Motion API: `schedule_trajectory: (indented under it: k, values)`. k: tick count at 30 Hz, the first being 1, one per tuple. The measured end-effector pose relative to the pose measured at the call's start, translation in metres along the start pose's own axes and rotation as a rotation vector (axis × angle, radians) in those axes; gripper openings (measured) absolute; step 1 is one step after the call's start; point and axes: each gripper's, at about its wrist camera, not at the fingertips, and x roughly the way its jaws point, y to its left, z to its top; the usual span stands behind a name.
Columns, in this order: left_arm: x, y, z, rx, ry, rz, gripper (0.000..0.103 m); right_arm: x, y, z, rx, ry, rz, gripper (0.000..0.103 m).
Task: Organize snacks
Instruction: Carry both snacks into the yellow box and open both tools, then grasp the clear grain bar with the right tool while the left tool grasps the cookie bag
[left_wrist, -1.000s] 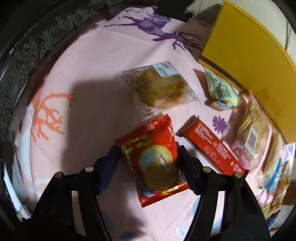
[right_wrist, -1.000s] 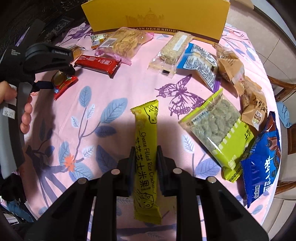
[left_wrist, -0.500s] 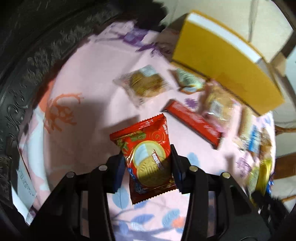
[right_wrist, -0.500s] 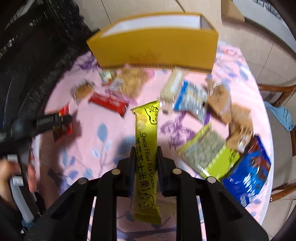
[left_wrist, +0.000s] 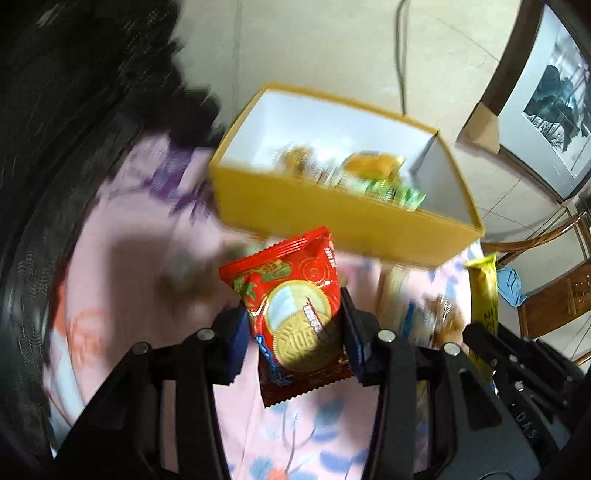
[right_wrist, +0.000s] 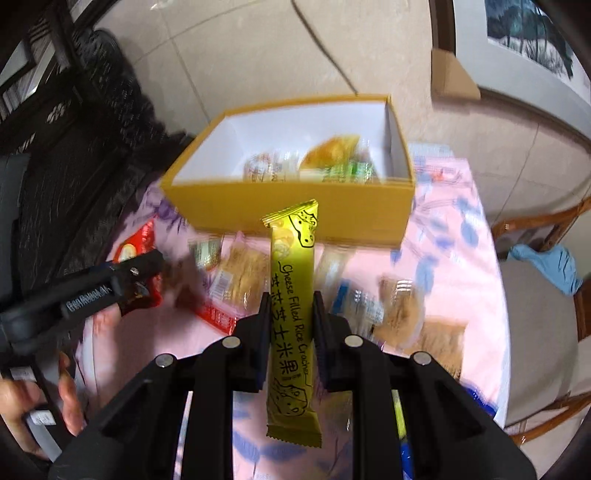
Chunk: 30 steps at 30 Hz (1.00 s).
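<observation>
The pink floral tablecloth (right_wrist: 461, 229) carries your yellow box (right_wrist: 288, 206), snacks inside. Your left gripper (left_wrist: 293, 332) pinches the red biscuit packet (left_wrist: 295, 314); your right gripper (right_wrist: 290, 325) clamps the yellow cheese rice cracker bar (right_wrist: 293, 295), both aloft before the box.

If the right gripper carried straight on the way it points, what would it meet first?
Probably the near wall of the yellow box, just past the tip of the cracker bar held by the right gripper; depth is unclear.

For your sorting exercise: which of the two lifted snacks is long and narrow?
The yellow rice cracker stick, in the right tongs. The red biscuit packet in the left tongs is squarish.
</observation>
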Motion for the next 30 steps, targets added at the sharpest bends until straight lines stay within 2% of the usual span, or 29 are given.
schedule_trajectory:
  k: [5, 10, 16, 24, 26, 27, 28, 29, 30]
  values:
    - [0.011, -0.026, 0.058, 0.051, -0.013, 0.005, 0.045, -0.002, 0.0, 0.065, -0.013, -0.065, -0.016, 0.021]
    - [0.022, -0.031, 0.103, 0.08, -0.007, 0.031, 0.045, 0.012, -0.001, 0.107, -0.019, -0.057, -0.019, 0.021]
    - [0.037, -0.023, 0.131, 0.06, -0.009, 0.032, 0.045, 0.028, -0.004, 0.131, -0.003, -0.054, -0.028, 0.021]
    - [0.058, -0.021, 0.152, 0.065, -0.009, 0.029, 0.045, 0.046, 0.0, 0.154, -0.009, -0.071, -0.034, 0.021]
    - [0.061, -0.023, 0.157, 0.075, -0.008, 0.025, 0.045, 0.05, 0.001, 0.159, -0.003, -0.069, -0.03, 0.026]
    - [0.062, -0.023, 0.159, 0.076, -0.011, 0.028, 0.056, 0.052, 0.001, 0.162, 0.003, -0.069, -0.031, 0.033]
    - [0.061, -0.023, 0.16, 0.073, -0.013, 0.036, 0.085, 0.053, 0.001, 0.164, 0.007, -0.069, -0.032, 0.061]
    - [0.059, -0.021, 0.162, 0.062, -0.034, 0.082, 0.094, 0.054, 0.0, 0.166, 0.018, -0.07, -0.041, 0.068]
    - [0.055, -0.019, 0.162, 0.054, -0.057, 0.093, 0.1, 0.05, -0.004, 0.167, 0.038, -0.09, -0.043, 0.068]
